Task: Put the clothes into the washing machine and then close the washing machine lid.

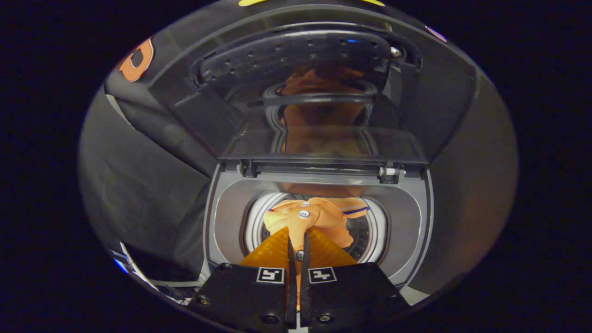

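The gripper (298, 240) hangs right over the washing machine (319, 222), its fingers (290, 259) clenched on a fold of the orange garment (310, 219). The cloth dangles from the tips into the drum opening (370, 231), with a buttoned edge and a dark stripe showing. Around the cloth, the pale drum rim is bare on both sides, and the grey top deck rings it. Behind the drum, the lid (314, 92) stands raised on its hinge (391, 172), its glass mirroring the orange. Black cloth wall (152, 185) flanks the washing machine closely.
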Action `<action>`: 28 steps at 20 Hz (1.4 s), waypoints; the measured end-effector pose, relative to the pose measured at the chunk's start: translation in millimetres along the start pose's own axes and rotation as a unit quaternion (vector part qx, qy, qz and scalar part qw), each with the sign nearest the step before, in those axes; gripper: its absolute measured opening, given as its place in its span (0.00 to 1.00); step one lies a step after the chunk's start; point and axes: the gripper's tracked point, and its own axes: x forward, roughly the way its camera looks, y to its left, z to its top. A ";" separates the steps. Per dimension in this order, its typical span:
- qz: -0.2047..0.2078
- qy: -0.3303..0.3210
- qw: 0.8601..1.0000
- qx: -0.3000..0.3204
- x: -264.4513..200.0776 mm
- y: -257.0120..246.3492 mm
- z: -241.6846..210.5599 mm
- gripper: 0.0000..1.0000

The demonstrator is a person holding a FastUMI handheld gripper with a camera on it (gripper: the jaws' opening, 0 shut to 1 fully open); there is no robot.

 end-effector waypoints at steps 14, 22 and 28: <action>-0.021 -0.036 0.999 -0.013 -6.2 0.6 6.5 0.95; -0.022 -0.054 0.998 -0.026 -15.9 0.0 6.3 0.92; -0.021 -0.089 0.995 -0.045 -31.1 0.9 15.4 0.92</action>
